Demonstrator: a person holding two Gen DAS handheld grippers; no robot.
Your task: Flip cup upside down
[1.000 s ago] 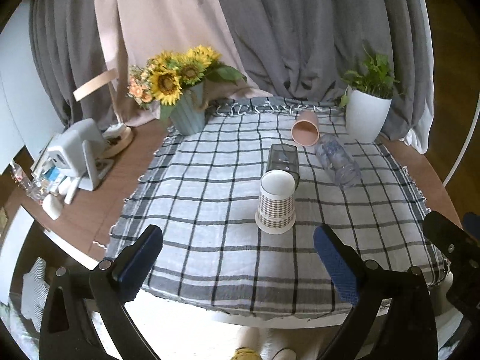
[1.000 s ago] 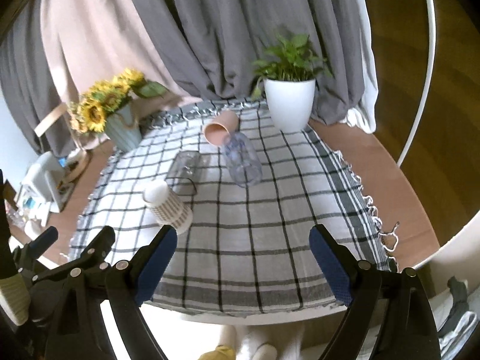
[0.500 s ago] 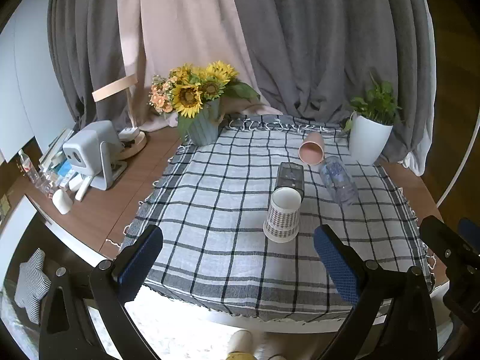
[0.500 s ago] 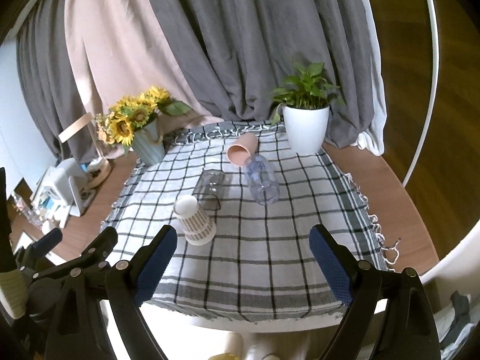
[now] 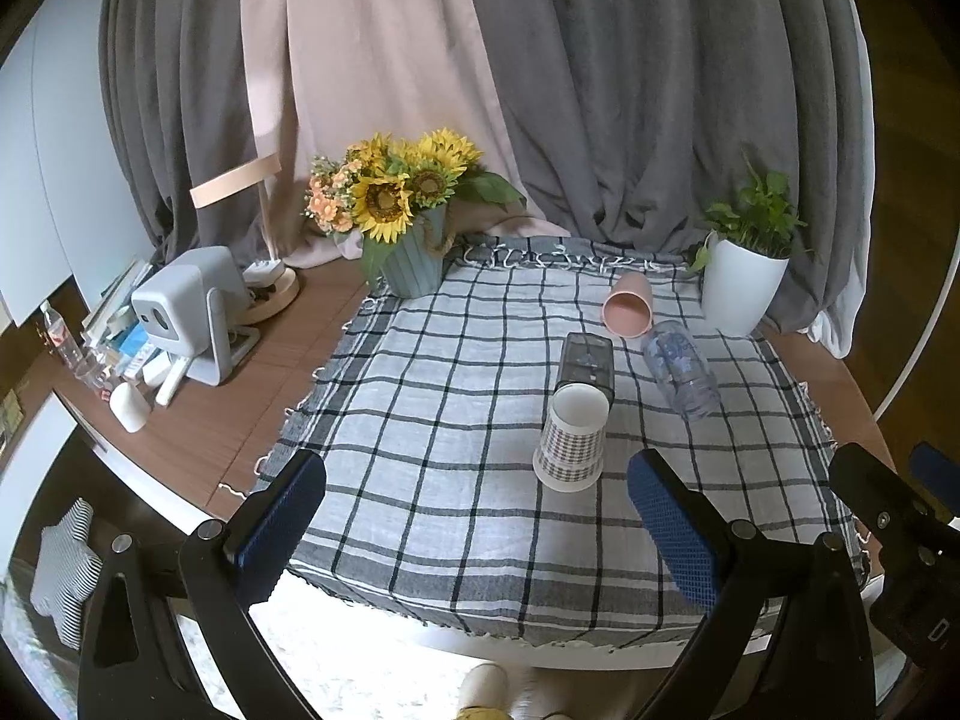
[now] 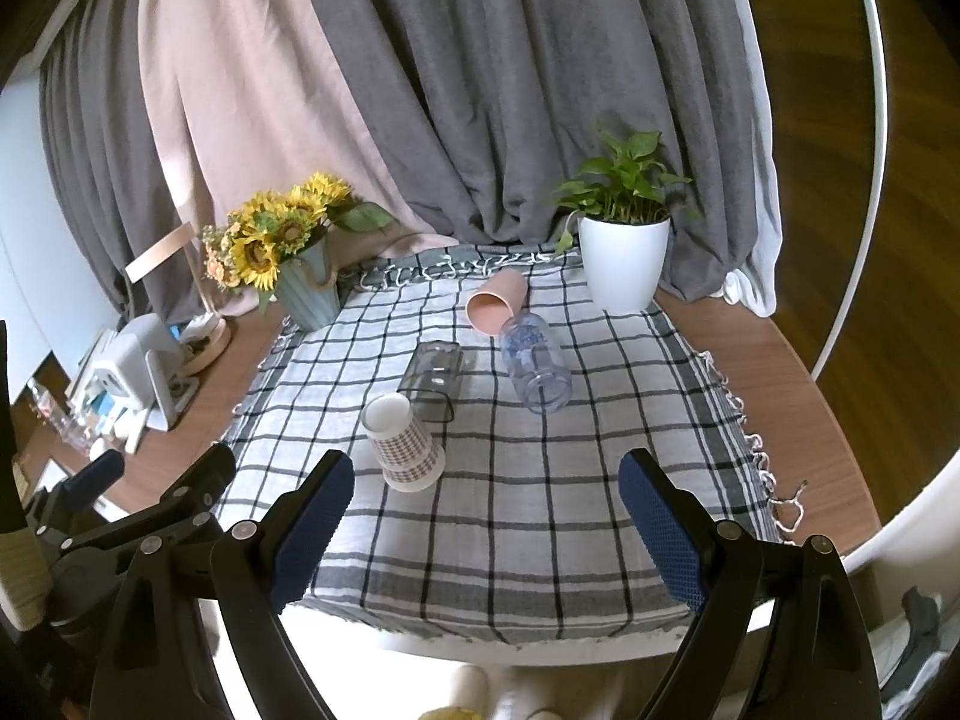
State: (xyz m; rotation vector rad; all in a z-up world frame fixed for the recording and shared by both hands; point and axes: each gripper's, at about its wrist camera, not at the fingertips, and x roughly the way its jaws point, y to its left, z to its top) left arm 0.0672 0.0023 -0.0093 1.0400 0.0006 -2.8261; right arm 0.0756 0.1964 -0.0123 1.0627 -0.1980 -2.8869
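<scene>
A checked paper cup point(image 5: 571, 445) stands upside down on the plaid cloth point(image 5: 420, 420), wide rim down; it also shows in the right wrist view point(image 6: 404, 444). Behind it lie a dark square glass point(image 5: 586, 363), a clear blue-print cup point(image 5: 681, 369) and a pink cup point(image 5: 627, 313), all on their sides. My left gripper point(image 5: 474, 522) is open and empty, held back over the table's near edge. My right gripper point(image 6: 486, 522) is open and empty too, also near the front edge. The left gripper shows at the lower left of the right wrist view point(image 6: 144, 510).
A sunflower vase point(image 5: 414, 258) stands at the cloth's back left, a white potted plant point(image 5: 744, 282) at the back right. A small grey device point(image 5: 186, 306) and clutter sit on the wooden table point(image 5: 252, 396) to the left. Curtains hang behind.
Both grippers have pulled back and up from the table, so the cups look smaller and farther. The paper cup and the others have not moved.
</scene>
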